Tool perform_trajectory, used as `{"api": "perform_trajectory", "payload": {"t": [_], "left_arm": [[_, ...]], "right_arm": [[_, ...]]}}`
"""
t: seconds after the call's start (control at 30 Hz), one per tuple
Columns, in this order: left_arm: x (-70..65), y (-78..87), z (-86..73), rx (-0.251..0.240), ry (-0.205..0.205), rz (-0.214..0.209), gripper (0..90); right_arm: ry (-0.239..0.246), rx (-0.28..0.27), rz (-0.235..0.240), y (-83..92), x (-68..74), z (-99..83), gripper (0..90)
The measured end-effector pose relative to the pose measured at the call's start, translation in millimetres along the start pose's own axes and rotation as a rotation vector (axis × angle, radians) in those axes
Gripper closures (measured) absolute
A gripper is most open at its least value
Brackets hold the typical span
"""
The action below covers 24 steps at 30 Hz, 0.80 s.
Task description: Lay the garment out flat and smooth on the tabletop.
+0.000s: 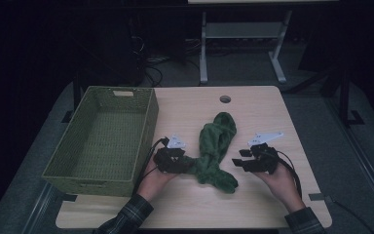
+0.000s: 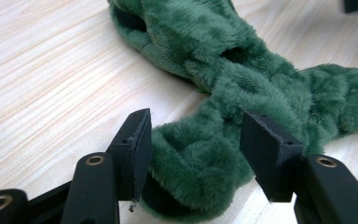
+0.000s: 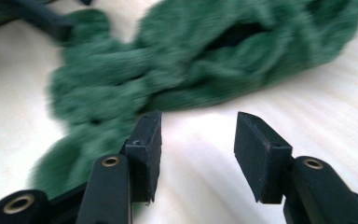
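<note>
Bare table beyond the scarf (basket walls left).

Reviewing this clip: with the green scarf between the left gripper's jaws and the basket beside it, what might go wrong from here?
1. The left gripper has an end of the green scarf between its jaws, but the pads look slack on it, so a lift could leave it behind.
2. The scarf is twisted and long; its trailing end may drag over the green basket rim.
3. The right gripper stands open with bare table between its jaws, beside the scarf, so closing there would likely miss.
</note>
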<state>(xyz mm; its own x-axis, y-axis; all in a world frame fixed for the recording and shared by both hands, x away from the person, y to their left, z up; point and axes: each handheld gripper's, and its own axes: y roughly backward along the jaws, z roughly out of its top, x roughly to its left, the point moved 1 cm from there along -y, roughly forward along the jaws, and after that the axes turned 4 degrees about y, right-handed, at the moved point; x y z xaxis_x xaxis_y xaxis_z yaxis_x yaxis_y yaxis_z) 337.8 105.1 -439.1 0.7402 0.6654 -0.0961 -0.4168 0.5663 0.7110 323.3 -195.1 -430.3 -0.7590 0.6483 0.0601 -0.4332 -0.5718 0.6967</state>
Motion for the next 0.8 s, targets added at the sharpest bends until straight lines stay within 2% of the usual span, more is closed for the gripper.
{"api": "perform_trajectory", "payload": {"t": [0.07,0.2,0.3,0.37,0.43,0.5,0.53,0.57,0.6,0.63,0.73,0.8], "left_arm": [[-0.5,-0.8,-0.7,0.005,-0.001,0.002,42.5],[-1.6,-2.3,-1.7,0.014,-0.004,0.002,42.5],[-2.5,-4.1,-3.2,0.022,-0.009,0.002,42.6],[-2.8,-5.8,-4.4,0.034,-0.011,0.002,43.6],[-3.1,-6.5,-5.0,0.038,-0.008,0.001,44.8],[-3.3,-7.4,-6.2,0.046,-0.006,-0.004,49.2],[-3.2,-8.0,-7.1,0.054,-0.003,-0.013,58.0],[-3.2,-8.0,-7.1,0.054,-0.003,-0.013,63.4],[-3.0,-7.8,-7.3,0.061,-0.004,-0.018,63.4],[-3.0,-7.6,-7.3,0.068,-0.006,-0.022,69.3],[-3.6,-5.9,-7.2,0.077,-0.01,-0.036,82.9],[-4.9,-4.1,-7.6,0.079,-0.01,-0.046,84.6]], "right_arm": [[-0.006,-0.018,0.024,4.1,11.5,-5.9,51.1],[0.017,-0.02,0.078,5.9,34.3,-16.8,51.1],[0.039,-0.006,0.108,1.3,49.3,-23.5,51.0],[0.06,0.043,0.107,-9.8,57.3,-28.5,50.6],[0.073,0.059,0.101,-13.8,58.1,-30.1,51.8],[0.082,0.092,0.098,-19.8,59.5,-32.3,57.7],[0.091,0.097,0.087,-21.5,58.2,-33.8,70.0],[0.084,0.094,0.086,-20.5,56.6,-34.2,75.6],[0.084,0.094,0.086,-20.5,56.6,-34.2,75.6],[0.073,0.1,0.089,-19.4,54.2,-34.8,80.5],[0.062,0.109,0.087,-16.3,46.0,-38.4,85.1],[0.062,0.112,0.079,-14.9,44.6,-38.9,85.5]]}}
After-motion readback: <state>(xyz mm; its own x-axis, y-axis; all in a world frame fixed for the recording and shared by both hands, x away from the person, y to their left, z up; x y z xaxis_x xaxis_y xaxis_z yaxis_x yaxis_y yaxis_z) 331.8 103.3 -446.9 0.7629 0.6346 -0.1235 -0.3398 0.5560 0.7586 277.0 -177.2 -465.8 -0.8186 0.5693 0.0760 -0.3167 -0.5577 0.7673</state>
